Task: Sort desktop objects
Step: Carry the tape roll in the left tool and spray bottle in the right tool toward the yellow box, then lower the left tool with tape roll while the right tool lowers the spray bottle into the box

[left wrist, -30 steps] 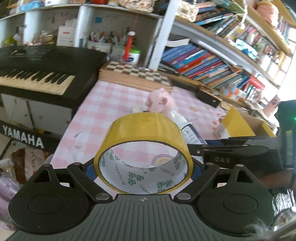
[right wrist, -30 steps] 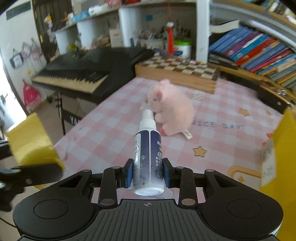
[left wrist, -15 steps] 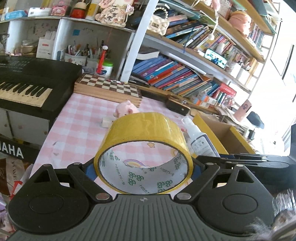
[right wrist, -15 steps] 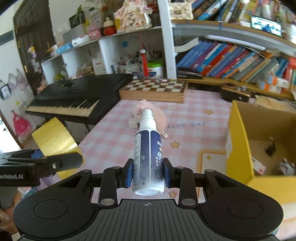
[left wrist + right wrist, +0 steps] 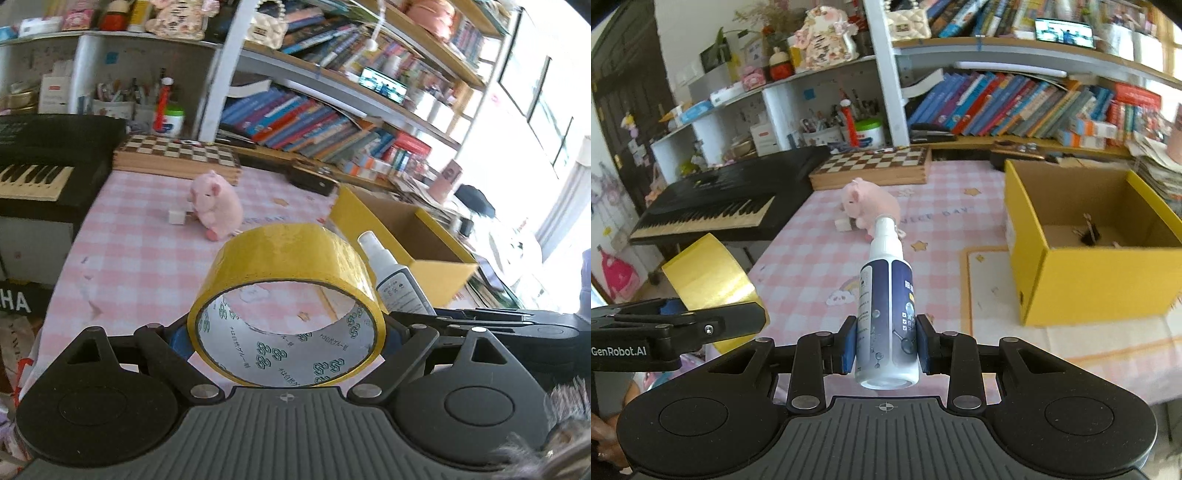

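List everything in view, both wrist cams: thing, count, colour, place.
tape roll: 1, yellow, clamped in left gripper
spray bottle: 1, white and dark blue, clamped in right gripper
plush toy: 1, pink, on table by chessboard
small block: 1, white, beside plush
cardboard box: 1, yellow, open, table's right side
chessboard: 1, brown and cream, table's far edge
keyboard: 1, black, left of table
tablecloth: 1, pink check
books: many, mixed, shelves behind
left gripper: holding tape
right gripper: holding bottle
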Demonstrator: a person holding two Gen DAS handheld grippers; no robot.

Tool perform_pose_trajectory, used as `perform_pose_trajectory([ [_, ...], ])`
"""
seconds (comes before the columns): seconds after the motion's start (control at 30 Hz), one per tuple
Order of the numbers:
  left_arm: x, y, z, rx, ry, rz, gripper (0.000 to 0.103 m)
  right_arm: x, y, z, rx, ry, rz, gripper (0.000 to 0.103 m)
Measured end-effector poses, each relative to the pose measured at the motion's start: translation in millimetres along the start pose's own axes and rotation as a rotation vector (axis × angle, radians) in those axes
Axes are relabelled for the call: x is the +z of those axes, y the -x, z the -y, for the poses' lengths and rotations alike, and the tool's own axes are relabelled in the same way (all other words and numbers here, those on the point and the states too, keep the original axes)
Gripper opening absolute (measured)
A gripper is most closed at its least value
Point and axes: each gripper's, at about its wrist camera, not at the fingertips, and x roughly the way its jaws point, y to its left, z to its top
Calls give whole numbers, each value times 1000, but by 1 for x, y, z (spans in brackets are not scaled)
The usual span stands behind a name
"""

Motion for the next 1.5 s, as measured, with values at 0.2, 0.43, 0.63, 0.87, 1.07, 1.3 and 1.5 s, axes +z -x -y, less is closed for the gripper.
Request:
perform_pose_trajectory([
  [0.2,-10,4,10,-56,-43,-33,90,-22,18,0,-49,-56,5,32],
  [0.43,-20,3,20,-114,-72,-61,90,-40,33,5,-100,-107,-7,32],
  [0.63,-24,-3,32,-164,-97,-87,90,-48,43,11,-146,-142,-10,32],
  [0.87,-28,-16,51,-228,-133,-125,90,-60,54,25,-201,-195,-13,32],
  [1.07,-28,-28,70,-278,-181,-155,90,-68,63,41,-245,-249,-4,32],
  [1.3,-27,-42,91,-309,-219,-180,90,-73,70,61,-273,-295,2,32],
  [1.5,-24,-54,109,-321,-242,-188,90,-72,72,78,-281,-310,4,32],
])
